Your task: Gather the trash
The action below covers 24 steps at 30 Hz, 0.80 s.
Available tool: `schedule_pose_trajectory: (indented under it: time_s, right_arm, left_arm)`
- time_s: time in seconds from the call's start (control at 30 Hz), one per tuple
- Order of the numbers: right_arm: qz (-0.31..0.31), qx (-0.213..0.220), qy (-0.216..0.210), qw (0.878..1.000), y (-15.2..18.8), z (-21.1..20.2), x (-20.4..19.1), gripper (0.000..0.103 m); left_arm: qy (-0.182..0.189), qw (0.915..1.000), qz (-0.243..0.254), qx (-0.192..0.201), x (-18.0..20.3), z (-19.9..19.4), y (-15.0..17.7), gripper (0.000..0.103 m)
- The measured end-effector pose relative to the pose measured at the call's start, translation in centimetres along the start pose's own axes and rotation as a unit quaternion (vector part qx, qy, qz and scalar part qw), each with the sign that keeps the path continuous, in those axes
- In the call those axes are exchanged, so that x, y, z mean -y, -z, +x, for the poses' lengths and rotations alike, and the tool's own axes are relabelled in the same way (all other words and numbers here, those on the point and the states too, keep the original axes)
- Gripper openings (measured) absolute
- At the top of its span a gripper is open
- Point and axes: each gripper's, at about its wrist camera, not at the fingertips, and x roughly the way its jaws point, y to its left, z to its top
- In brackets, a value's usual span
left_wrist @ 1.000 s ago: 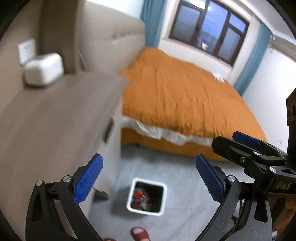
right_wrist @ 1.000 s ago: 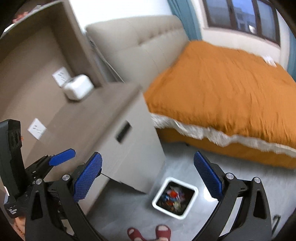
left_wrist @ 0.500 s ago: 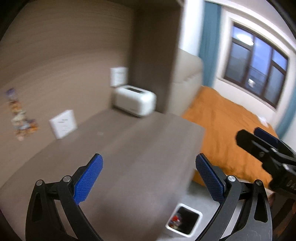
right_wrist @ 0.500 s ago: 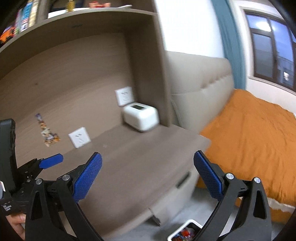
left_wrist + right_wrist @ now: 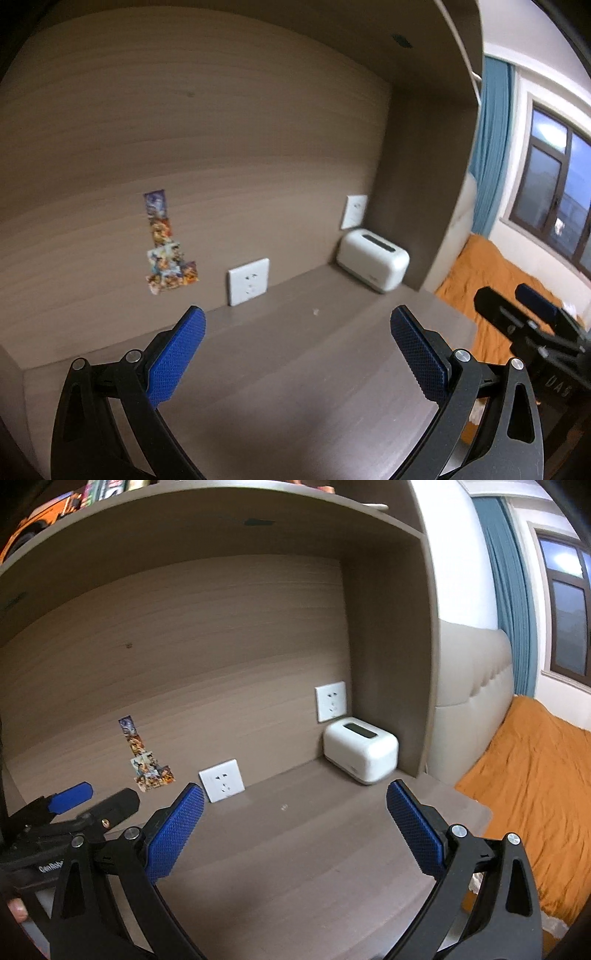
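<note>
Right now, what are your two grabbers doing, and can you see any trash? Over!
Left gripper open, empty. Right gripper open, empty. Only a tiny speck on the desktop; can't tell if it's trash. Nothing in the way. Over.

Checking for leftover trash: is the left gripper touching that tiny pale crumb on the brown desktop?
Apart. Left wrist view: tiny pale crumb lies beyond the open left gripper, whose blue fingertips flank it.

Right gripper [image 5: 532, 321] body reads "DAS", partly shadowed, possibly incomplete. Left gripper [image 5: 70, 805] body shows "DenRobo…", cut off. Nothing else legible.
</note>
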Motion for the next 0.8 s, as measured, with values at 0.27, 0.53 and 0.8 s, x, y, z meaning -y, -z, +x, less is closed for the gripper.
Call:
schedule_pose_trajectory:
  time_s: [0.27, 0.53, 0.8]
  right_arm:
    - [-0.020, -0.001, -0.003, 1.000, -0.8, 1.1, -2.3, 0.099]
    - [-0.011, -0.004, 0.006, 1.000, -0.9, 1.4, -2.5, 0.099]
    - [-0.007, -0.013, 0.016, 1.000, -0.8, 1.9, -2.7, 0.099]
  left_arm:
    - [-0.018, 0.9997, 0.003, 0.014, -1.3, -0.3, -1.2, 0.098]
    - [-0.023, 0.9994, 0.017, 0.019, -1.3, 0.1, -1.5, 0.098]
    - [-0.019, 0.9995, 0.025, 0.010, -1.4, 0.8, -1.5, 0.098]
